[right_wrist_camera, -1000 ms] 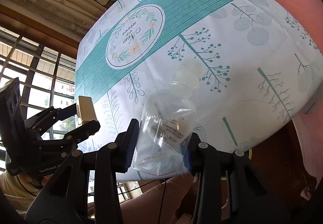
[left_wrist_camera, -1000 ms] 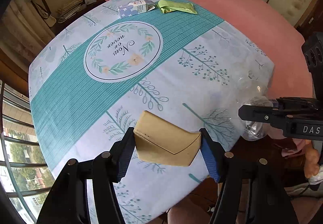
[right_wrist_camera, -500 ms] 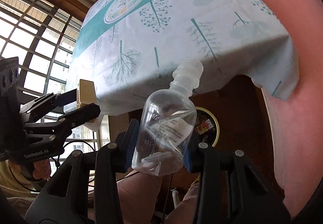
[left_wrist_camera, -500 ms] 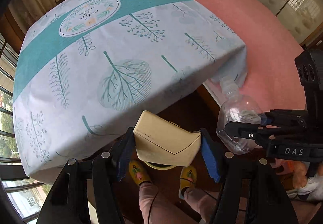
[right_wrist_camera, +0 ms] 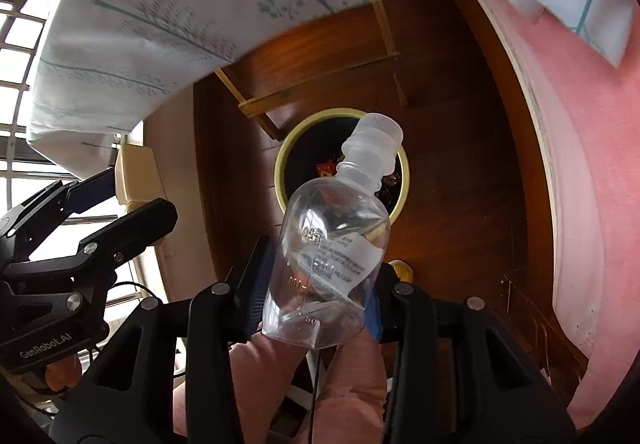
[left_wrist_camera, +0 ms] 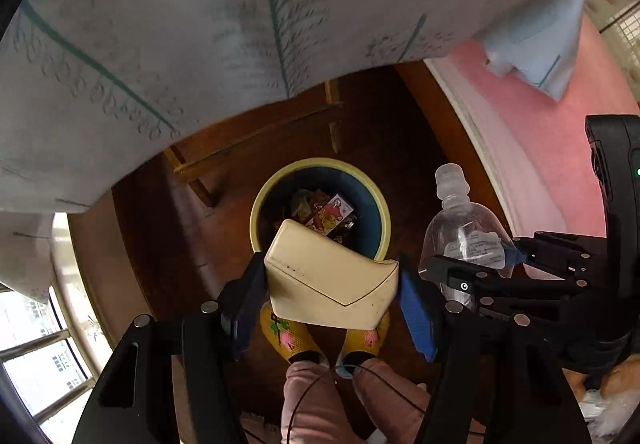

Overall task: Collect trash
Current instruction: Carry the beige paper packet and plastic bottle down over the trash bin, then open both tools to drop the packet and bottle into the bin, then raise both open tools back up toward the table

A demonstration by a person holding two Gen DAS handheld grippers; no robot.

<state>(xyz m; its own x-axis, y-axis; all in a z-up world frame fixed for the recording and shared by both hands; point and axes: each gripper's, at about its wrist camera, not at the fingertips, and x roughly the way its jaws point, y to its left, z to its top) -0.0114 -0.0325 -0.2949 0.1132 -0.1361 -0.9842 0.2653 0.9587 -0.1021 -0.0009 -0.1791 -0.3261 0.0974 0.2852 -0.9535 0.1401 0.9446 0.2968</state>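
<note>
A round bin with a yellow rim (left_wrist_camera: 259, 212) stands on the wooden floor under the table's edge, with several colourful wrappers inside. My left gripper (left_wrist_camera: 330, 278) points down, shut on a cream plastic case (left_wrist_camera: 320, 276) that hangs over the bin's near rim. To its right, my right gripper (right_wrist_camera: 320, 272) is shut on the lower body of a clear empty plastic bottle (right_wrist_camera: 332, 240). The bottle's capped neck points toward the bin (right_wrist_camera: 280, 168). In the left wrist view the bottle (left_wrist_camera: 460, 236) hangs just right of the bin.
The leaf-print tablecloth (left_wrist_camera: 160, 44) hangs above and behind the bin. A pink bedspread (left_wrist_camera: 540, 148) fills the right side. A person's legs in pink trousers (left_wrist_camera: 316, 396) and yellow slippers (left_wrist_camera: 286, 336) stand just in front of the bin. A barred window (right_wrist_camera: 24, 44) is at the left.
Both grippers have come down off the table's edge, still holding the case and the bottle. The tabletop has slid out of view and the bin now lies right below them.
</note>
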